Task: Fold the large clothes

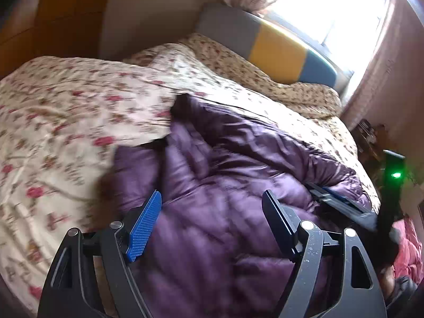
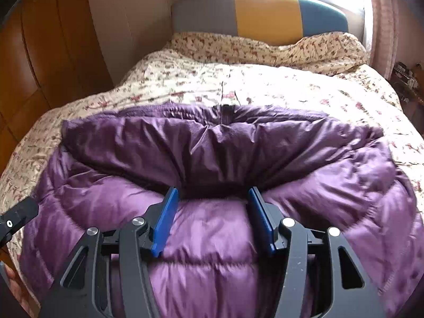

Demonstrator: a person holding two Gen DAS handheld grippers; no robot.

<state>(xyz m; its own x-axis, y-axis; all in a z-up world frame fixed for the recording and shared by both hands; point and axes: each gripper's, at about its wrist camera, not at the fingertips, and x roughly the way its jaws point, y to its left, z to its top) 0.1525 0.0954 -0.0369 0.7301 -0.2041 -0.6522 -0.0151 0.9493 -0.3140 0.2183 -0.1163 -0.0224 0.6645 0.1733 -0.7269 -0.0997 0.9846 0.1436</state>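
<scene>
At the far left of the right wrist view stands a wooden wardrobe [image 2: 39, 53], close along the bed's left side; beside it the floral duvet [image 2: 265, 84] covers the bed up to the headboard [image 2: 265, 13], a curved panel of grey, yellow and blue under a bright window [image 1: 331, 8]. The purple down jacket [image 2: 212, 145] lies spread across the near part of the duvet, its far hem with the zipper end in the middle; bare duvet lies to its left, to its right and between that hem and the pillows, while the near edge runs out of the picture under the gripper.

The left gripper [image 1: 212, 222] stands spread wide above the jacket's quilted surface, nothing between its pads that they press on (the left wrist picture is blurred, so whether the tips graze the cloth cannot be told); a tip of it shows at the left edge of the right wrist view.

The right gripper [image 2: 212, 217] is half spread with a puffed ridge of the jacket bulging up between its blue pads [image 2: 167, 222]; whether the pads press on it cannot be told; its fingertips lie at the crease where a folded-over panel meets the lower layer.

At the right a pink curtain [image 1: 392, 84] hangs by the window; below it a cluttered dark stand [image 2: 405, 79] sits near the bed's right edge.
</scene>
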